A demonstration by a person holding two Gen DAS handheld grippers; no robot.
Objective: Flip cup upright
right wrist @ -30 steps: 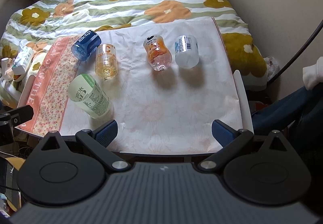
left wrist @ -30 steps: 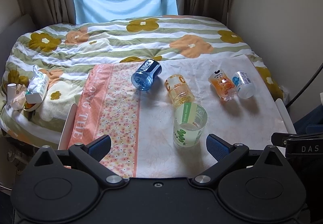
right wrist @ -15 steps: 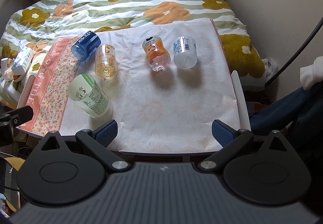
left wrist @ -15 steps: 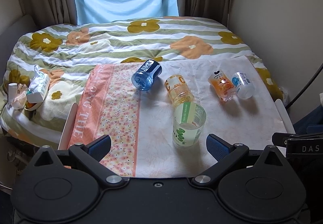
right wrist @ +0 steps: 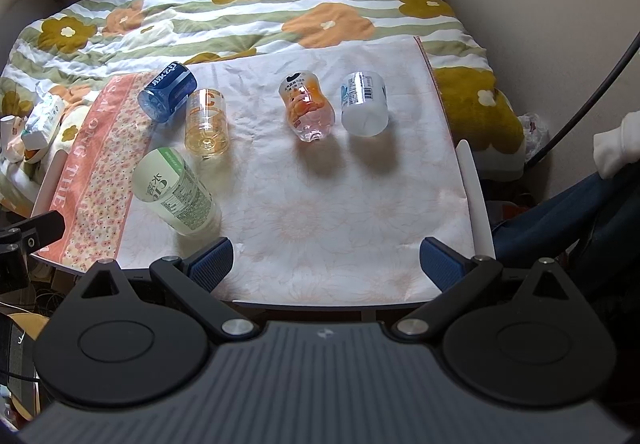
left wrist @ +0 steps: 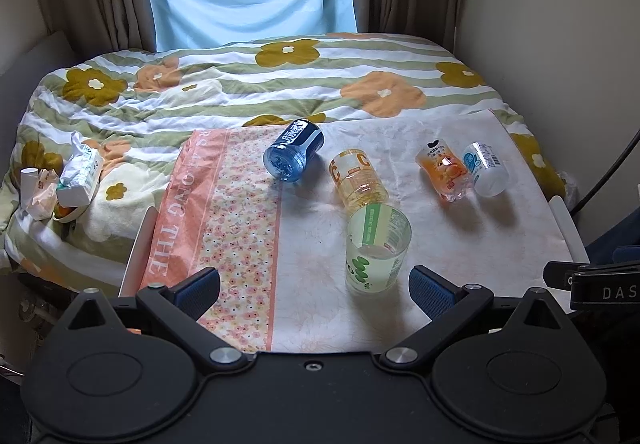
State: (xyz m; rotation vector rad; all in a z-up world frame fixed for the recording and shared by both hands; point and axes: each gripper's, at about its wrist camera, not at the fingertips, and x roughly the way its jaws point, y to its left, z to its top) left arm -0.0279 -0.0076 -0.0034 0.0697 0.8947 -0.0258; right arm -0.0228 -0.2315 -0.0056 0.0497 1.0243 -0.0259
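Note:
Several plastic cups stand or lie on a cloth-covered table (left wrist: 320,308). A green-labelled cup (left wrist: 376,252) (right wrist: 176,191) stands upright nearest my left gripper. A yellow cup (left wrist: 358,181) (right wrist: 207,122), a blue cup (left wrist: 294,155) (right wrist: 168,91), an orange cup (left wrist: 442,173) (right wrist: 308,105) and a white cup (left wrist: 485,169) (right wrist: 364,103) lie on their sides. My left gripper (left wrist: 314,286) is open and empty, just short of the green cup. My right gripper (right wrist: 326,262) is open and empty at the table's near edge.
A bed with a flowered quilt (left wrist: 280,83) lies behind the table. A tissue pack (left wrist: 78,175) and crumpled paper sit on the quilt at the left. A wall (left wrist: 560,23) stands close on the right. A person's leg (right wrist: 560,219) is at the right.
Both grippers have drawn back and risen slightly, so the table and cups sit a little farther off. The cups have not moved. Both grippers stay open.

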